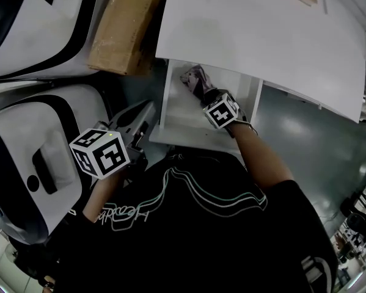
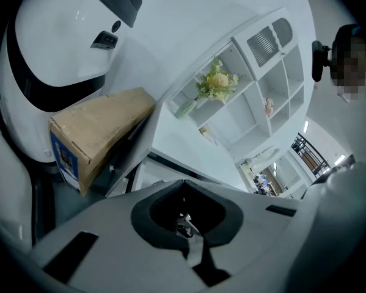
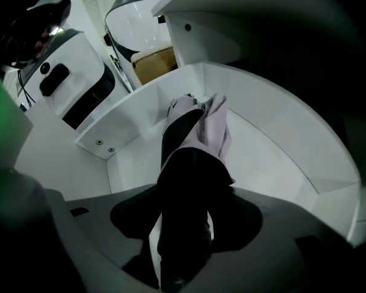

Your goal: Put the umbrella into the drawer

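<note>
While right gripper [image 1: 204,95] fingers clamp umbrella [image 3: 213,127] inside drawer [image 3: 280,157] | left gripper [image 2: 189,224] fingers closed | box [image 1: 124,26] beside drawer

Floor: glossy grey-green floor [image 1: 299,133], 3 o'clock.
Table: flat white tabletop [image 1: 262,35], 12 o'clock.
Box: brown cardboard box [image 1: 124,26], 11 o'clock.
Shelving: white open shelf unit [image 2: 251,78], 1 o'clock, left gripper view.

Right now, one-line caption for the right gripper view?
Right gripper shut on folded umbrella, held inside the open white drawer.

There are two grippers [image 1: 141,115] [image 1: 201,91], one umbrella [image 3: 189,163], one drawer [image 1: 181,113], one brown box [image 1: 124,23], one white table [image 1: 262,29] and one bunch of flowers [image 2: 216,81].
</note>
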A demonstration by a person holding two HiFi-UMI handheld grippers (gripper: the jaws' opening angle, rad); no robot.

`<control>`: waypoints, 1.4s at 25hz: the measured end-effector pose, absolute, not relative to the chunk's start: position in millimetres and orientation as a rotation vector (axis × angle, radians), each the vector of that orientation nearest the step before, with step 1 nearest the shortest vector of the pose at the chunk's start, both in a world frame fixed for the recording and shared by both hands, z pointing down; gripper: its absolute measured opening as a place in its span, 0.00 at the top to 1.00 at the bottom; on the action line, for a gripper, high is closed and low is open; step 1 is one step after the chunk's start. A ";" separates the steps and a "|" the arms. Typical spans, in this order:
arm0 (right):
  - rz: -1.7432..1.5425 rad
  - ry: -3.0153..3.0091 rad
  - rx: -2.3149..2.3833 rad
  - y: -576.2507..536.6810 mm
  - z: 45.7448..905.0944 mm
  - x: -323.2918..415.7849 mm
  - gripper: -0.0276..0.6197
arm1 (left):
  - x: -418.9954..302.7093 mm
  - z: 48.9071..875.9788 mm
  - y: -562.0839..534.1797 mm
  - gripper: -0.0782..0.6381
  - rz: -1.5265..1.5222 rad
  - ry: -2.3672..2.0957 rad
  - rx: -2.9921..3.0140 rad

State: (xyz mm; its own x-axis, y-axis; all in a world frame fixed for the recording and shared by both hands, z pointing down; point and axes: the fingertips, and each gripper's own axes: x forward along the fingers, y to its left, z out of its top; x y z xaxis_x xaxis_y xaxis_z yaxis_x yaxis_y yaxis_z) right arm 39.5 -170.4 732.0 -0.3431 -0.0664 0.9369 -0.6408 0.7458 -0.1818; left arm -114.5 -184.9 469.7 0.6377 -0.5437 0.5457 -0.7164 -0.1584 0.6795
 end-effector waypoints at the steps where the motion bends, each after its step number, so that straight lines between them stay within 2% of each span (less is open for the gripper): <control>1: 0.624 -1.840 0.549 -171.3 732.9 39.7 0.60 | -115.9 469.2 -184.6 0.86 0.210 -1.009 1.833; 8: 0.571 -1.810 0.536 -169.0 729.8 37.8 0.59 | -121.0 463.1 -177.7 0.86 0.205 -0.999 1.851; 15: 0.541 -1.842 0.577 -172.4 685.6 49.8 0.58 | -120.5 451.2 -166.4 0.86 0.176 -0.978 1.883; 19: 0.588 -1.944 0.663 -170.4 630.4 50.3 0.58 | -115.1 438.3 -155.3 0.86 0.157 -0.957 1.910; 26: 0.767 -2.357 0.855 -163.2 477.5 19.6 0.58 | -104.5 404.3 -136.1 0.86 0.137 -0.925 2.014; 27: 0.782 -2.419 0.870 -159.0 455.5 17.3 0.59 | -101.0 397.5 -133.6 0.86 0.134 -0.918 2.037; 29: 0.807 -2.529 0.906 -147.6 415.5 15.3 0.71 | -94.1 382.6 -126.3 0.86 0.127 -0.904 2.083; 35: 0.900 -2.789 0.933 -93.8 342.6 15.8 0.84 | -75.1 341.3 -94.8 0.86 0.103 -0.854 2.220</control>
